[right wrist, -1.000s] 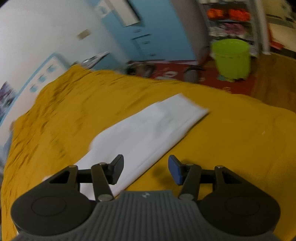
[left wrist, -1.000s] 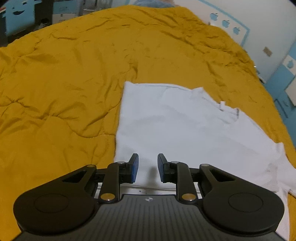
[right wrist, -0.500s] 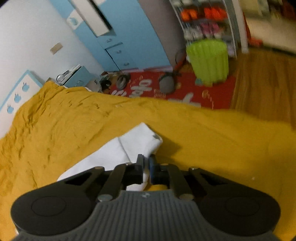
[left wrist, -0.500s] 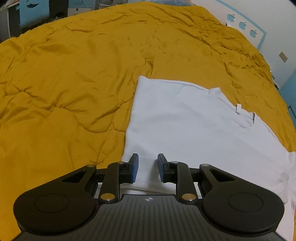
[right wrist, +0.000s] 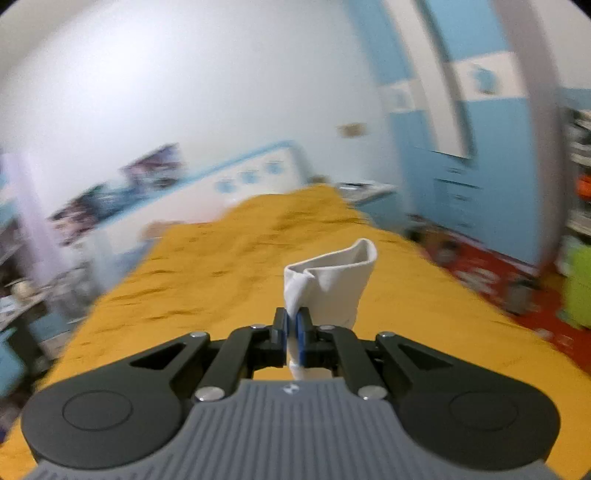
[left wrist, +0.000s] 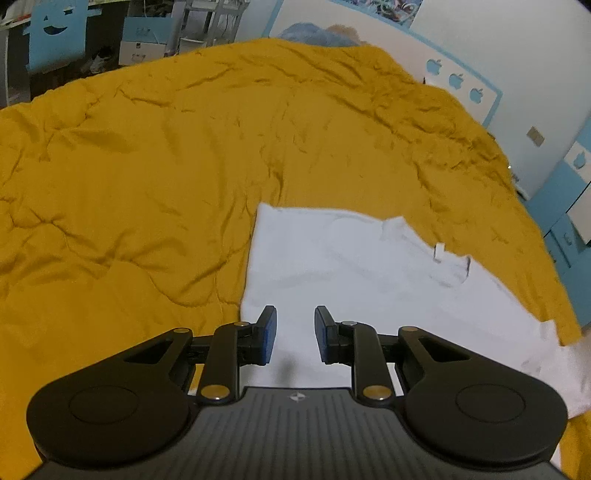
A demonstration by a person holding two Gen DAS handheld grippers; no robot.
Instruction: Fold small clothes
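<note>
A small white shirt (left wrist: 354, 273) lies flat on the mustard-yellow bedspread (left wrist: 147, 184), its neck opening with a tag at the right. My left gripper (left wrist: 294, 334) is open and empty, hovering over the shirt's near left edge. My right gripper (right wrist: 292, 326) is shut on a bunched end of the white shirt (right wrist: 332, 284) and holds it lifted above the bedspread (right wrist: 221, 266). The held cloth stands up in front of the jaws and the view is motion-blurred.
A white wall with blue apple stickers (left wrist: 458, 79) borders the bed's far side. Blue cabinets (right wrist: 461, 177) and a red rug (right wrist: 487, 273) lie to the right, with a green bin (right wrist: 580, 284) on the floor. A blue chair (left wrist: 55, 33) stands beyond the bed's left.
My right gripper closed on the shirt's end, then lifted it and swung up toward the wall. My left gripper stayed open over the shirt and pulled back slightly.
</note>
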